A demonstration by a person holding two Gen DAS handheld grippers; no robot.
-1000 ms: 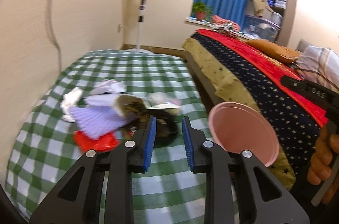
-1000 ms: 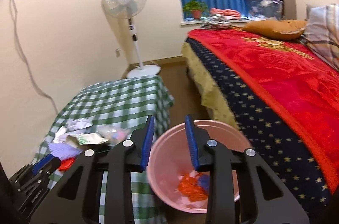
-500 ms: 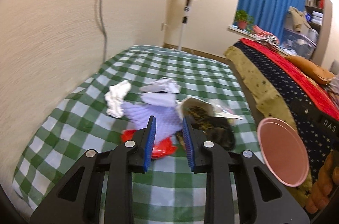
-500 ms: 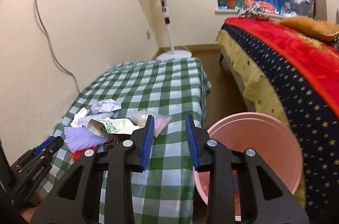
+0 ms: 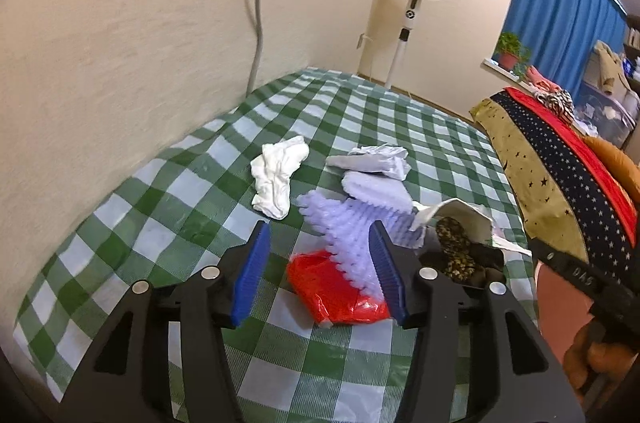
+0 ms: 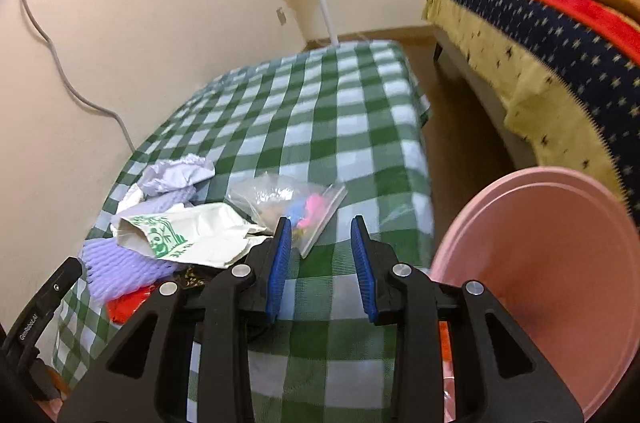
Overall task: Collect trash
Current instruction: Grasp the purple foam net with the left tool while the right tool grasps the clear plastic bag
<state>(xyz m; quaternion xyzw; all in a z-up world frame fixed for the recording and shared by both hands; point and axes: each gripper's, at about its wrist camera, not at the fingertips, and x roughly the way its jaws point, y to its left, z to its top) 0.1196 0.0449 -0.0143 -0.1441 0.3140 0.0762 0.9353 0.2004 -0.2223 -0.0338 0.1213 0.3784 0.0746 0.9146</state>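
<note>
While heaped on the green-checked worktop (image 5: 168, 251), trash uncollected.
Red plastic wrapper (image 5: 336, 293) under lilac foam netting (image 5: 352, 223), framed by left gripper (image 5: 322, 273), fingers just widened, gripping nothing; clear zip bag (image 6: 288, 207) ahead of right gripper (image 6: 320, 265), fingers narrowly parted, empty; pink plastic basin (image 6: 560, 283) beside.
</note>
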